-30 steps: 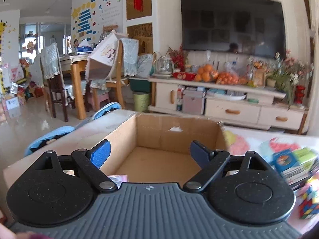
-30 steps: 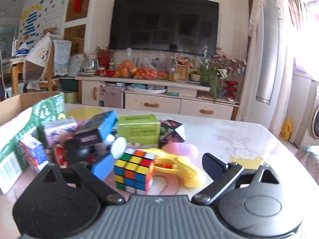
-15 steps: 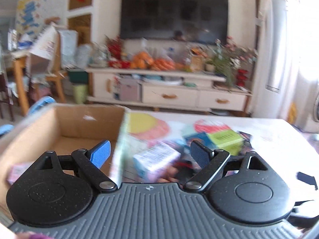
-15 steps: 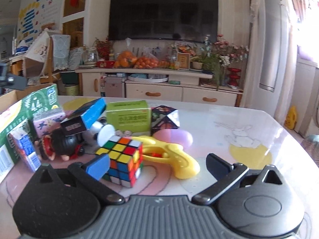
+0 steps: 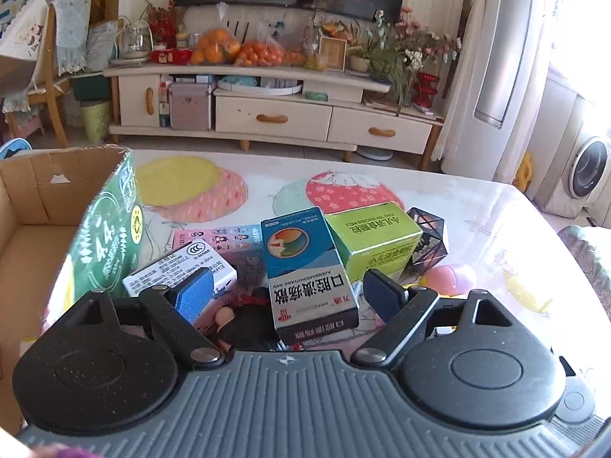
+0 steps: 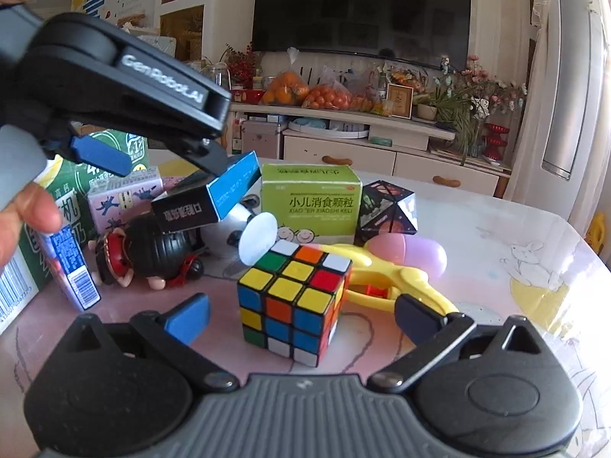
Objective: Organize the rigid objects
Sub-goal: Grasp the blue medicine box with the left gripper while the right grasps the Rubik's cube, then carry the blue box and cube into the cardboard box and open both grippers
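- At the far left in the left wrist view we see the cardboard box, open at the top, standing on the bench.
- A tall green carton leans against the right wall of this box.
- Just right of it lies a small white box with a printed label, and behind it a flat pink box.
- Our left tool is released; its jaws stand wide on both sides of a blue medicine box, and the pads do not press on it. This box lies tilted on top of a black round toy.
- In the right wrist view the left tool hangs above that same blue box.
- A hand shows at the left edge of this view.
- Right of the blue box stands a lime green medicine box, upright, and beside it a dark geometric cube.
- Our right tool is also released, and its jaws have just been opening. The Rubik's cube stands on the bench between the jaws, and the pads do not touch it.
- Behind the cube lies a yellow toy gun, and behind that a pink plastic egg.
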A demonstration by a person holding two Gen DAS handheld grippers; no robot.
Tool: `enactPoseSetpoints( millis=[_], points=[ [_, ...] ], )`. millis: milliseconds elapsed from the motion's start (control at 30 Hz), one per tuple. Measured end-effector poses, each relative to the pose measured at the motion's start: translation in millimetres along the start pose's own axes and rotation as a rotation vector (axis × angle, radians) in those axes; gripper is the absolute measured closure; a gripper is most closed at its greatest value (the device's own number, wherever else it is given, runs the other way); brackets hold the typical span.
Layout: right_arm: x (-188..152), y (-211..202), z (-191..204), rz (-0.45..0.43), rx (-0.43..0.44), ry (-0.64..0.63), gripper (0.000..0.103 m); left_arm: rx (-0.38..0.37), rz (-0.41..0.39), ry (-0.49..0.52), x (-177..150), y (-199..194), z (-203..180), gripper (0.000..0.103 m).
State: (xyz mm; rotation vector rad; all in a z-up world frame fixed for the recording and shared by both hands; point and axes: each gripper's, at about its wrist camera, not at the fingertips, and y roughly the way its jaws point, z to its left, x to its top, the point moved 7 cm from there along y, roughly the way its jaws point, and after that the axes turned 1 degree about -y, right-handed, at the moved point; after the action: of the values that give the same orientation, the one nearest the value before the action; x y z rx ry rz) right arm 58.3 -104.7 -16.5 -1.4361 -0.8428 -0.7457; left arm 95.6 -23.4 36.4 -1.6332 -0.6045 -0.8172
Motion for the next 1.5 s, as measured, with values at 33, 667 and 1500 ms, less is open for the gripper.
enactPoseSetpoints(
  millis=[33,667,1500],
  points=[
    [-0.2,2.1,-0.7,0.007,0.005,0.004,0.001,-0.004,0.013,-0.008,0.6,5.1,0.0,0.0],
    [4.9,21.0,-7.7,0.049,0.039,0.034,0.02,-0.021,0.1,-0.018,1.3,43.1,-12.5,0.034],
    [-0.3,11.7,-10.3,0.038,0.028,0.023,0.04,-0.034,0.033,-0.012,-14.2,-0.8,-8.9,0.04]
  ],
)
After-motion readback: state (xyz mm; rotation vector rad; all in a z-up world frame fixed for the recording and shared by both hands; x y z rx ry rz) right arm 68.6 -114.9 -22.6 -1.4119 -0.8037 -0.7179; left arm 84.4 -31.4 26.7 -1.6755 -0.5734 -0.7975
